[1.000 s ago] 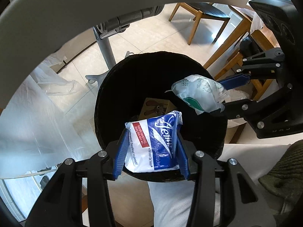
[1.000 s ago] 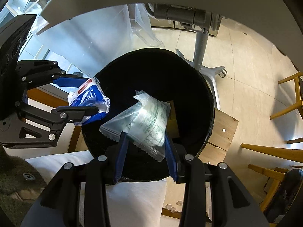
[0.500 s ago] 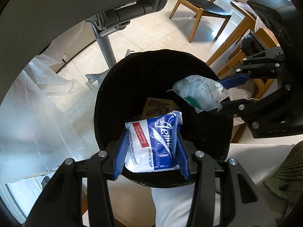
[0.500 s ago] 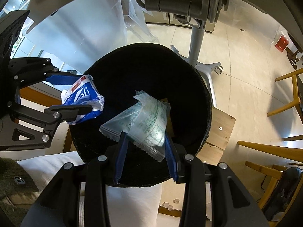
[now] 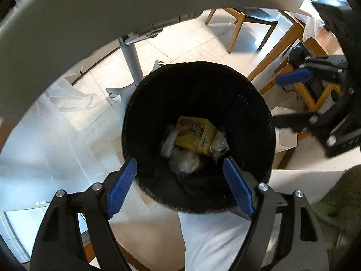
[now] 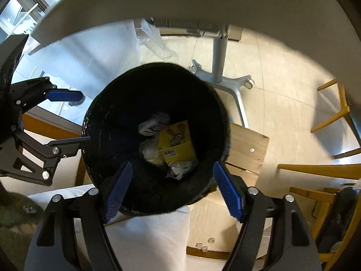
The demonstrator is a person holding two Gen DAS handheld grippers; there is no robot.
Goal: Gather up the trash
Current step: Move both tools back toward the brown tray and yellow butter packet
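We had both tongs spread wide and empty over the bin [image 5: 198, 67]: left tongs [image 5: 180, 186], right tongs [image 6: 170, 186]. Trash sat at its bottom: yellow box [image 5: 195, 136], wrappers [image 6: 150, 151]. Any trash left outside wasn't visible.

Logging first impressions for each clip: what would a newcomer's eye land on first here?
The round black bin fills the middle of both views, seen from above. At its bottom a bright yellow carton with a cartoon rabbit lies among crumpled pale wrappers. The left hand-held gripper and right hand-held gripper hover over the rim, blue pads spread wide and empty.
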